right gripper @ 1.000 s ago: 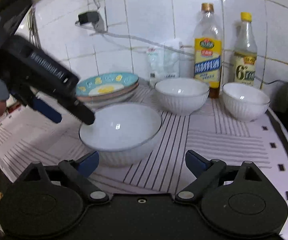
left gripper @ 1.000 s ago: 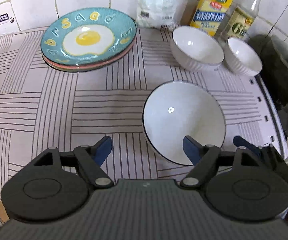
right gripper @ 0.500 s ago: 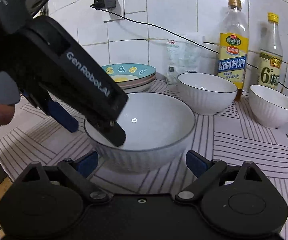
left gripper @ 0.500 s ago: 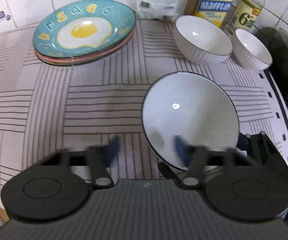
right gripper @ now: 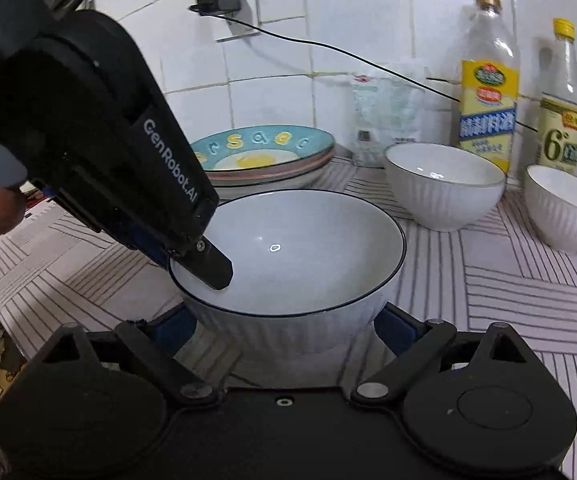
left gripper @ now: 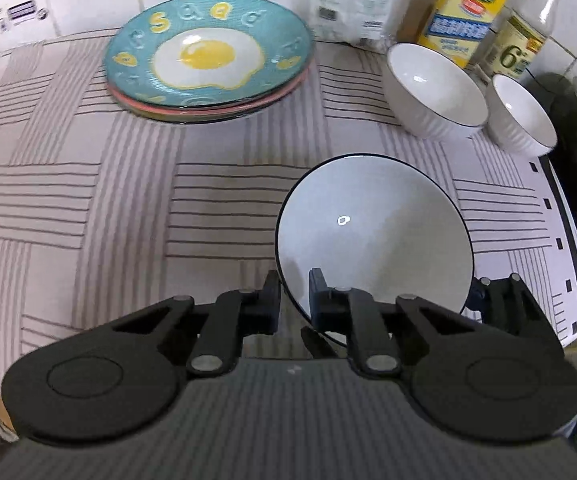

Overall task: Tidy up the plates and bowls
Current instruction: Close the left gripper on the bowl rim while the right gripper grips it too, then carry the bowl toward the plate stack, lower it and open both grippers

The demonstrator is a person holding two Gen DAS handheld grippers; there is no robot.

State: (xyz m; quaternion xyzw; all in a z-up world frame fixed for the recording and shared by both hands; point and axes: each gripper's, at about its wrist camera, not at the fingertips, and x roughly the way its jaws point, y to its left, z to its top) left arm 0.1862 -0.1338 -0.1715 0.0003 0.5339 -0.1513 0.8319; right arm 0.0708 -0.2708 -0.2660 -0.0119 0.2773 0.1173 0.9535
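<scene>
Surface (left gripper: 88, 208) first: a striped cloth covers it and runs to an edge close behind the large bowl, so any tug on the cloth or slide of a dish toward that edge could end on the floor. Largest of the crockery is the stack of plates (left gripper: 208, 56), the egg-printed one on top, sitting at the back left, well apart from the action and in little danger.

Next, the large bowl (left gripper: 372, 232) stands near the front edge. The left gripper (left gripper: 294, 300) has just been closing and is now clamped on the bowl's near rim, one finger inside and one outside. That is a thin pinch on a glazed, heavy dish; lifted from one side only, the bowl will likely tilt and could slip out of the pads. The right gripper (right gripper: 284, 320) has its jaws spread wide on either side of the bowl's base, apparently not pressing on it; if it closes off-centre or bumps the wall, it may knock the bowl against the left grip.

The medium bowl (left gripper: 434, 84) and the small bowl (left gripper: 522, 114) sit just beside each other at the back right, with two bottles (right gripper: 488, 92) close behind. Carrying the large bowl there risks chipping rims or toppling a bottle.
</scene>
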